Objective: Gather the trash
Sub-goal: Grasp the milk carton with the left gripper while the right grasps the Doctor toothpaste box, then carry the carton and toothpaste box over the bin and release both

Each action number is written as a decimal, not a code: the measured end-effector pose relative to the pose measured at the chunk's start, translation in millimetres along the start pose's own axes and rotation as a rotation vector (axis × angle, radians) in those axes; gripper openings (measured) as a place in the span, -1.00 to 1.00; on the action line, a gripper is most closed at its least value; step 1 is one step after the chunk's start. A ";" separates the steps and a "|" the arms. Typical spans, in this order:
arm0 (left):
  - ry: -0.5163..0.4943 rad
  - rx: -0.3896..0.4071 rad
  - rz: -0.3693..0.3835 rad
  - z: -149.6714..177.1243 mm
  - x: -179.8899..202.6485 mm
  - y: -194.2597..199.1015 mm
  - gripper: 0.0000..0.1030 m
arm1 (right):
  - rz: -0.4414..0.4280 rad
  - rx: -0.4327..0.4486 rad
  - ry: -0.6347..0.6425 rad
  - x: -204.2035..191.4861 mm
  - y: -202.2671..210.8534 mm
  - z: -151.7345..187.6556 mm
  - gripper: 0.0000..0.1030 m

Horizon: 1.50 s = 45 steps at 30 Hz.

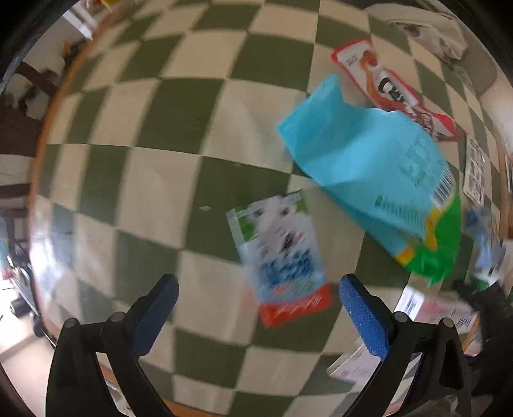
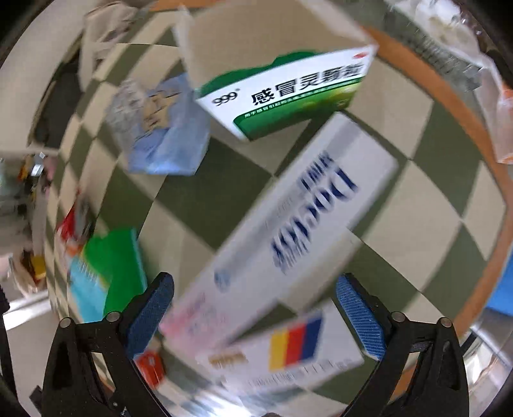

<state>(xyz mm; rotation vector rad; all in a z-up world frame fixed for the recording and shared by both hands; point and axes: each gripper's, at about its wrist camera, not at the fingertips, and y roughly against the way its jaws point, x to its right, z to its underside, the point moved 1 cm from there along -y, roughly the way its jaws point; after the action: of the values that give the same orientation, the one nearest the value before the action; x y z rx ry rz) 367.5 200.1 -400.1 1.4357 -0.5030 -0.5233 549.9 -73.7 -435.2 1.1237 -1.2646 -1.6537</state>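
Note:
In the left wrist view my left gripper is open and empty above a small white, blue and red sachet on the green-and-cream checked cloth. A turquoise and green snack bag and a red-edged wrapper lie to the right. In the right wrist view my right gripper is open, with a long white box with blue lettering between its fingers. Contact cannot be told. A green and white medicine box lies beyond it, and a box with yellow, red and blue stripes nearer.
A crumpled clear and blue wrapper and the turquoise and green bag lie left in the right wrist view. A metal bin rim shows at lower right. The table's wooden edge runs along the right. A beige cloth bag lies far right.

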 end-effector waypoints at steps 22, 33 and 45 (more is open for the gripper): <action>-0.144 0.223 -0.144 62.2 -53.2 51.0 -0.04 | -0.007 0.085 0.416 -56.1 -8.6 78.9 0.07; -0.182 0.372 -0.066 81.2 -54.3 110.7 -0.04 | -0.110 0.210 0.531 -73.8 68.6 121.1 0.04; -0.300 0.480 0.030 208.9 -141.8 145.7 -0.04 | -0.210 0.338 0.593 8.8 149.9 276.5 0.03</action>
<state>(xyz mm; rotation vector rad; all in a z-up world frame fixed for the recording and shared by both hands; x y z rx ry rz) 132.7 132.3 -241.4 1.8102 -0.9355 -0.6250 294.3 -30.3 -256.9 1.8393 -1.0723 -1.1235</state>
